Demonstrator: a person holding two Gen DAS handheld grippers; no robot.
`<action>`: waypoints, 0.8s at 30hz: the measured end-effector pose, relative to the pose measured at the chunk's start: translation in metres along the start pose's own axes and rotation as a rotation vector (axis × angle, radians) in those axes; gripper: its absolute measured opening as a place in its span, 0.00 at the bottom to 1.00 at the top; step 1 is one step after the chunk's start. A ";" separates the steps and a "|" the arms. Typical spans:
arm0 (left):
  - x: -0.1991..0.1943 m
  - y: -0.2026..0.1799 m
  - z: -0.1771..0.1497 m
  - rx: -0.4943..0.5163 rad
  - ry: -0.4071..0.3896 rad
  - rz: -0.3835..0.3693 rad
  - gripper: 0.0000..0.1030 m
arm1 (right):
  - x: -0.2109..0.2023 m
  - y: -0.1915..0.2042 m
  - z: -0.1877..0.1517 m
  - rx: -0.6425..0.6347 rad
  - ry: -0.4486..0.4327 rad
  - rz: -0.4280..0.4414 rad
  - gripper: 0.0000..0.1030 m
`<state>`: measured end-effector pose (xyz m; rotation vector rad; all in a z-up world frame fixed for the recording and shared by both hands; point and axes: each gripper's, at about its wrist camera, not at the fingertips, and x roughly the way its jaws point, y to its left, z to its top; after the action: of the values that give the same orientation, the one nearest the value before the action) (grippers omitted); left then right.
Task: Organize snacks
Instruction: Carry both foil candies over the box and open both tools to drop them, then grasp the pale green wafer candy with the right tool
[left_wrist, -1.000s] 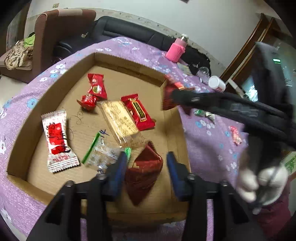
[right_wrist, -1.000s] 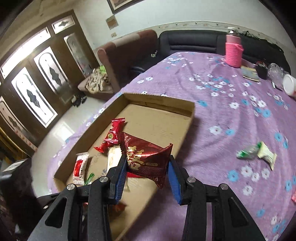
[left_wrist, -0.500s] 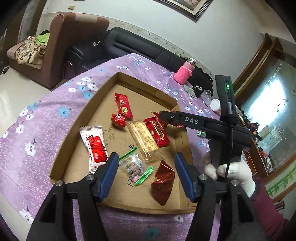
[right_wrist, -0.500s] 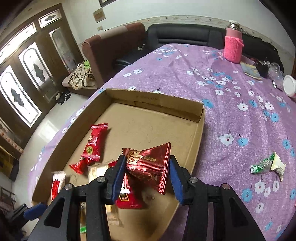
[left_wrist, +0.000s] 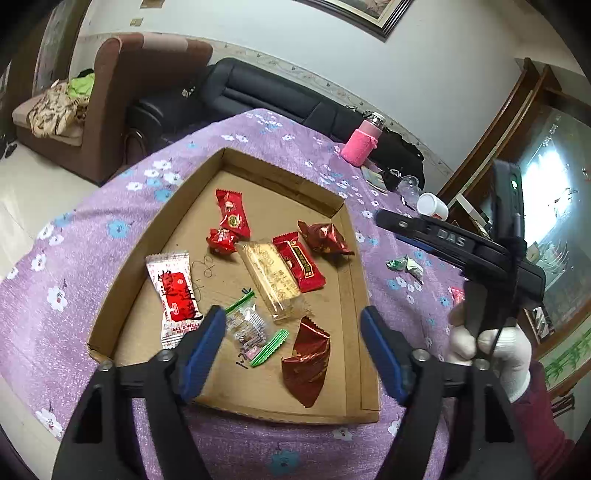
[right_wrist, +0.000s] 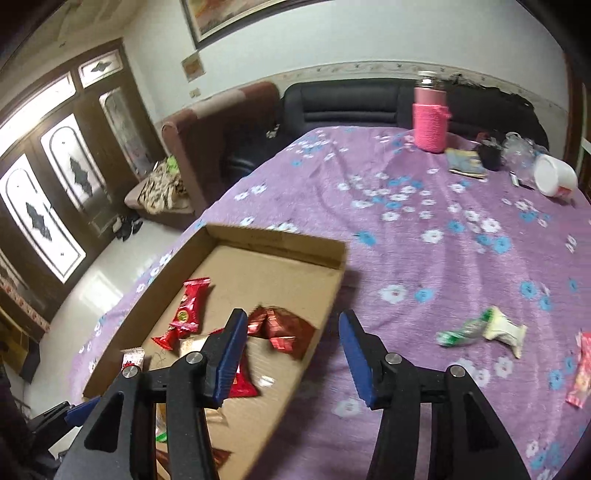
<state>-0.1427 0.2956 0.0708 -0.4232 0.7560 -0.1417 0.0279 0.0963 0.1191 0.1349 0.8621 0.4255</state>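
A shallow cardboard box (left_wrist: 122, 273) (right_wrist: 280, 240) on the purple flowered table holds several wrapped snacks. A dark red foil packet (left_wrist: 323, 238) (right_wrist: 282, 330) lies near its right wall. Another dark red packet (left_wrist: 306, 360) lies near the front. My left gripper (left_wrist: 293, 345) is open and empty above the box's near end. My right gripper (right_wrist: 290, 349) is open and empty above the box's right wall; its body shows in the left wrist view (left_wrist: 458, 243). A green-and-white snack (right_wrist: 480, 328) (left_wrist: 404, 264) and a red one (right_wrist: 581, 365) lie on the cloth outside the box.
A pink-sleeved bottle (right_wrist: 430, 114) (left_wrist: 360, 142), a white cup (right_wrist: 554, 179), a booklet (right_wrist: 463, 162) and small dark items stand at the table's far end. A black sofa (left_wrist: 280, 99) and brown armchair (left_wrist: 122, 81) stand beyond the table.
My right gripper has opened and let go of the dark red packet, which now lies in the box. My left gripper has opened wider and drawn back from the other packet.
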 end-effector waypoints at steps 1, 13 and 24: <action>-0.002 -0.002 0.000 0.004 -0.005 0.005 0.79 | -0.006 -0.009 -0.001 0.012 -0.009 -0.008 0.54; -0.015 -0.055 -0.010 0.164 -0.027 -0.170 0.80 | -0.091 -0.172 -0.019 0.247 -0.106 -0.237 0.55; -0.002 -0.085 -0.023 0.196 0.033 -0.172 0.80 | -0.008 -0.184 -0.006 0.262 0.029 -0.119 0.55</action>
<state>-0.1577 0.2116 0.0932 -0.2995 0.7302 -0.3814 0.0756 -0.0748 0.0691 0.3178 0.9477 0.2017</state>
